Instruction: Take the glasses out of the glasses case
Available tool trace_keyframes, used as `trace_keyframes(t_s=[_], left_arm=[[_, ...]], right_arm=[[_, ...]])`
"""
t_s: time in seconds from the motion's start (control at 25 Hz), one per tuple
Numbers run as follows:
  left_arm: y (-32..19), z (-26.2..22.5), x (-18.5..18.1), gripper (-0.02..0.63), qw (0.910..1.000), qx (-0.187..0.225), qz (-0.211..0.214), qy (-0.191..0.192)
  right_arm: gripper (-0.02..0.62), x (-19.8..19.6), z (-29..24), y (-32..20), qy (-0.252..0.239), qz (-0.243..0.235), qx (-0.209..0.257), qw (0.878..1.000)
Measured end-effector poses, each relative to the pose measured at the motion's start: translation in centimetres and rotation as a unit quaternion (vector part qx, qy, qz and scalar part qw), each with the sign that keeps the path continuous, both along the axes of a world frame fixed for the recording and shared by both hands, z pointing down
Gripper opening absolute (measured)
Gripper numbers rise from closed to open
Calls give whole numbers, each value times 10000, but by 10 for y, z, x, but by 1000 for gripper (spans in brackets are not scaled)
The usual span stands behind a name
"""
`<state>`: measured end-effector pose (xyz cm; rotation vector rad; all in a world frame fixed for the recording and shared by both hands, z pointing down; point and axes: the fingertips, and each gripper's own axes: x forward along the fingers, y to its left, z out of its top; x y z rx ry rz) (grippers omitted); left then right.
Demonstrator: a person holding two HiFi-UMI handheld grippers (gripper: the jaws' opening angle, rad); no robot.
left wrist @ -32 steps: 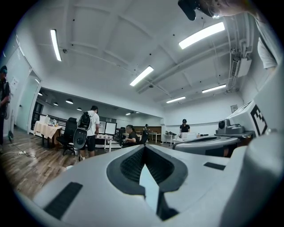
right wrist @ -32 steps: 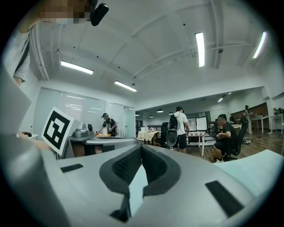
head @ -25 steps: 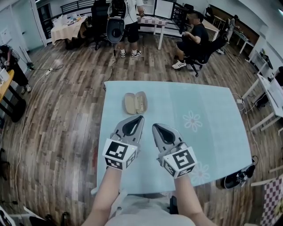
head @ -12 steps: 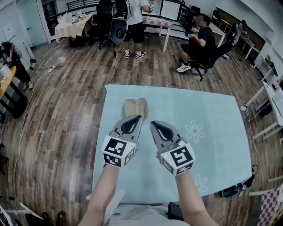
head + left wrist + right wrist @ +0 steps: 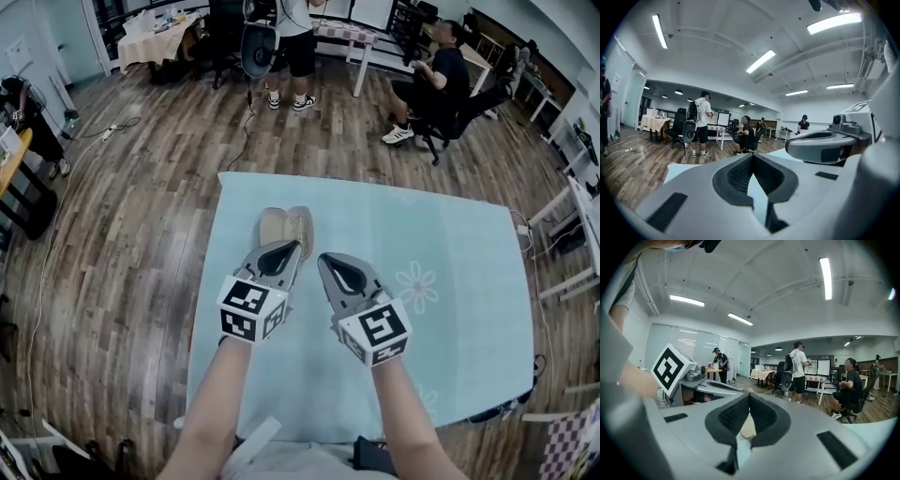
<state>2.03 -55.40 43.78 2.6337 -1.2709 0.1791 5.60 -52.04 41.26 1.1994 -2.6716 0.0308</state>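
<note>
A beige glasses case [image 5: 285, 226] is lying open on the table [image 5: 450, 244], toward its far edge and nearer the left edge than the right, both halves facing up. Whether the glasses are lying inside cannot be made out. The left hand-held gripper [image 5: 291, 247] is hovering over the table with its tip pointing at the case's near end. In its own view, the left hand-held gripper [image 5: 752, 156] is showing jaws meeting at the tips with nothing caught between them. The right hand-held gripper [image 5: 324, 259] is hanging just beside it, nearer the table's middle. The right hand-held gripper [image 5: 749, 396] is likewise pressing its jaws together at the tips and gripping nothing, with the case [image 5: 748, 426] showing beige through the gap behind the tips.
</note>
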Motion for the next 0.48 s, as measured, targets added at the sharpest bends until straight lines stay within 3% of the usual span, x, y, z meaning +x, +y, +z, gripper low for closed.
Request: trace_keyframes(t_s=[0.48], left_arm=[[-51, 73, 5, 11, 9932, -1123, -291, 76]], right_arm=[[8, 20, 51, -40, -328, 142, -613, 9975]])
